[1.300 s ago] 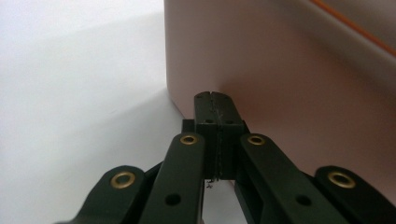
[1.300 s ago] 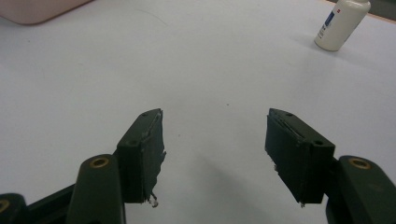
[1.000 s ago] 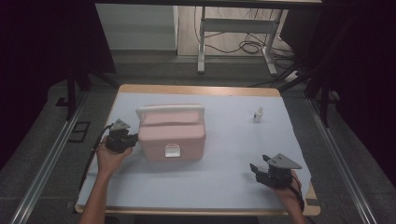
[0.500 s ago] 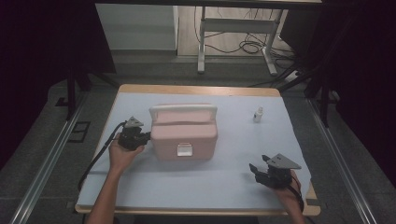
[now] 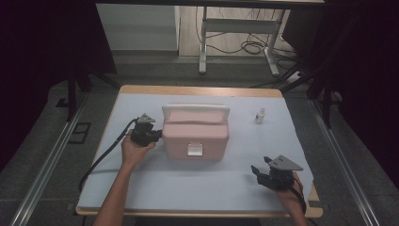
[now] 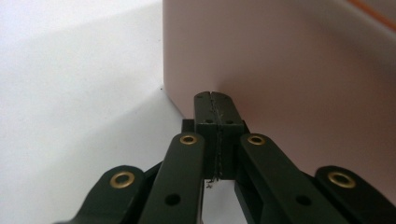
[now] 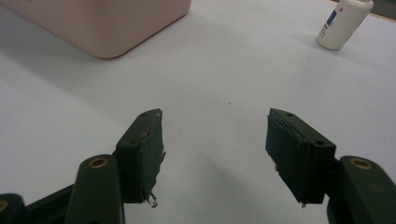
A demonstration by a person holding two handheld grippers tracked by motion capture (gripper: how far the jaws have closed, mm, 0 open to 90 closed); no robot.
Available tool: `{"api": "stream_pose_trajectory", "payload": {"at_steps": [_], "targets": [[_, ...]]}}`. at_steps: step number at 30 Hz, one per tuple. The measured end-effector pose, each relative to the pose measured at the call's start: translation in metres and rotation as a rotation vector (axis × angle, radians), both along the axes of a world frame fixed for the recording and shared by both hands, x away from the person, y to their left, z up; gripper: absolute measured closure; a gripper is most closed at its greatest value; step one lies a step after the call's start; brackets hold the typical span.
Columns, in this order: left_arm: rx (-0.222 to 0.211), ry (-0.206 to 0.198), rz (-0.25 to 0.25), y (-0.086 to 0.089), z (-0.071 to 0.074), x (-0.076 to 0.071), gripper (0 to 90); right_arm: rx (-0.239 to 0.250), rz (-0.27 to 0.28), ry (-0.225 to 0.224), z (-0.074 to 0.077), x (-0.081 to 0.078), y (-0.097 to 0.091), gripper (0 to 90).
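Pressing against the left side wall of the pink box (image 5: pixel 195 134), the left claw (image 5: pixel 157 136) is clenched, its jaws meeting flat with nothing between them; the left gripper view shows the tips touching the wall low down, near the box's front corner.

Item: pink box (image 6: pixel 280 70), lidded, white handle (image 5: pixel 195 110) along the top rear, white latch (image 5: pixel 194 149) on the front. Location: middle of the worktop (image 5: pixel 188 188), upright, resting on the pale covering.

Item: right claw (image 5: pixel 261 173). State: released, jaws spread wide and empty, resting near the front right corner of the worktop, well apart from the box.

Item: small white bottle (image 5: pixel 259 115), upright, to the right of the box, near the rear edge.

Risks, judged from this position:
- Contact sits off the wall's centre toward a corner; a push here is likely to turn the box rather than slide it straight.
- Jaw tips may skid along the smooth wall and slip past the corner, losing contact.
- A push carried far rightward may bring the box against the bottle (image 7: pixel 343 23) and topple it.
- The covering may wrinkle under the dragged base.
- No steadying from the right claw (image 7: pixel 215 154), idle at a distance.
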State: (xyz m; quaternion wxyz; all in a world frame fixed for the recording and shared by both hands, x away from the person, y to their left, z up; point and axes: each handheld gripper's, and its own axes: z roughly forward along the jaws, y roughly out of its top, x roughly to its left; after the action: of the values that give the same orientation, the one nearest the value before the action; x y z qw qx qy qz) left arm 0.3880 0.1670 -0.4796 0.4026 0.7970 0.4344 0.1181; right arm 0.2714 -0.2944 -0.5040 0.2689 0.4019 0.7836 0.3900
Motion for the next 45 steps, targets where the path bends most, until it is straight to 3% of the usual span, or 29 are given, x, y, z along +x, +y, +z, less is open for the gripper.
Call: {"api": "stream_pose_trajectory", "payload": {"at_steps": [3,6,22,28,33,36,39,44,45], "targets": [[0.002,0.003,0.000,-0.002,-0.002,0.002,90.0,0.000,-0.001,0.001,0.000,0.000,0.000,37.4],[0.031,-0.005,-0.011,-0.008,-0.001,0.002,90.0,-0.003,0.000,0.003,0.000,0.000,0.000,37.3],[0.019,-0.014,-0.014,-0.017,-0.003,0.000,88.0,-0.006,0.003,0.011,-0.003,0.001,0.001,37.2],[0.034,-0.037,-0.030,-0.013,0.001,-0.007,79.8,0.006,0.002,0.005,-0.002,0.000,-0.002,36.9],[0.036,-0.048,-0.025,-0.008,0.007,-0.019,65.5,0.019,0.011,-0.003,-0.002,0.000,-0.002,36.0],[-0.039,-0.045,-0.029,0.002,0.006,-0.030,58.1,0.030,0.004,0.001,-0.002,0.000,-0.003,36.8],[-0.066,-0.052,-0.041,0.011,0.003,-0.040,52.0,0.044,-0.008,0.018,-0.002,0.001,-0.003,37.5],[-0.057,-0.041,-0.058,0.021,-0.004,-0.057,45.7,0.046,-0.007,0.065,-0.001,0.003,-0.003,36.8],[-0.036,-0.048,-0.055,0.022,-0.005,-0.061,44.1,0.041,-0.009,0.083,-0.001,0.004,-0.003,35.8]]}}
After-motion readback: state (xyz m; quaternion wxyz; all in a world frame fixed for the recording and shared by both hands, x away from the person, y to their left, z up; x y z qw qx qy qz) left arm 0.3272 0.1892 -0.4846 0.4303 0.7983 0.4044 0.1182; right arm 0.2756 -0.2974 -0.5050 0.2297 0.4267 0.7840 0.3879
